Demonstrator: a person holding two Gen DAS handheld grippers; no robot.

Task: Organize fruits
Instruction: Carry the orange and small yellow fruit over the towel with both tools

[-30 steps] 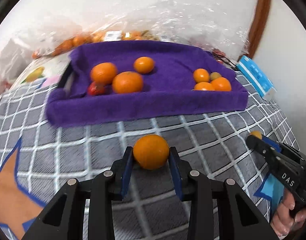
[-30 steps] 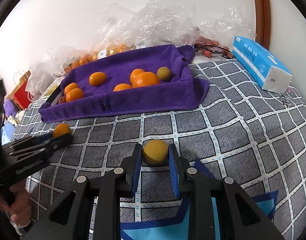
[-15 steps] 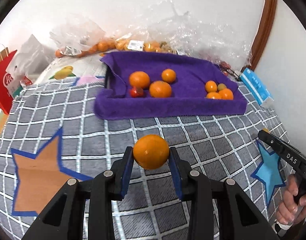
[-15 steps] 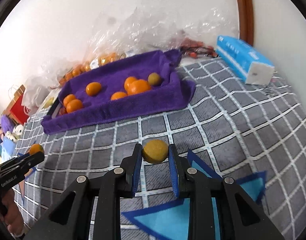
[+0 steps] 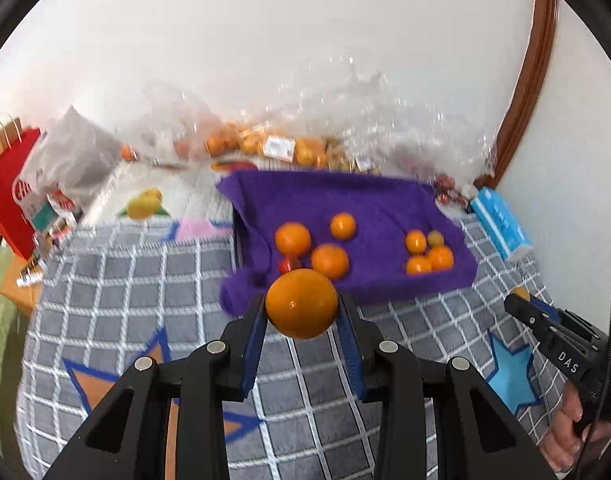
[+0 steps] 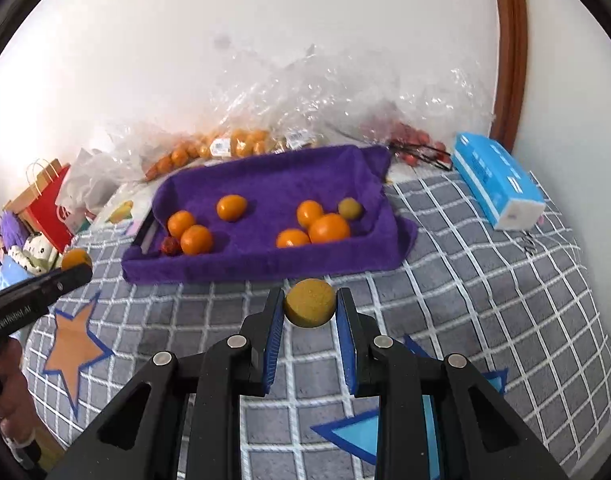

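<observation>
The left claw point(image 5: 301, 312) was clamped on a round, glossy orange citrus fruit point(image 5: 301, 303), its blue pads pressing the fruit's left and right sides at about its widest part, and held it clear above the grey checked cloth point(image 5: 145, 292) just short of the near edge of the purple towel-lined tray point(image 5: 385, 200). The right claw point(image 6: 310, 310) was closed as narrowly as it goes on a smaller, dull yellow-green round fruit point(image 6: 310, 303) with a matte, rough-looking skin, also held above the cloth and near the tray's front edge.

Both fruits would probably be light and firm with some give under the skin, so a modest squeeze across the middle seemed the right hold; a harder one could bruise them. The orange fruit's shiny peel looked the more slippery of the two, and being round, either would likely roll once released, though the soft towel should check that.

In the tray, three orange fruits and one small red one point(image 5: 287, 266) lay in a group toward the left, and three orange fruits with one greenish one point(image 6: 350, 208) lay toward the right. Bags of more fruit point(image 6: 225, 146) sat against the far wall, and a blue tissue pack point(image 6: 497, 180) lay to the right.
</observation>
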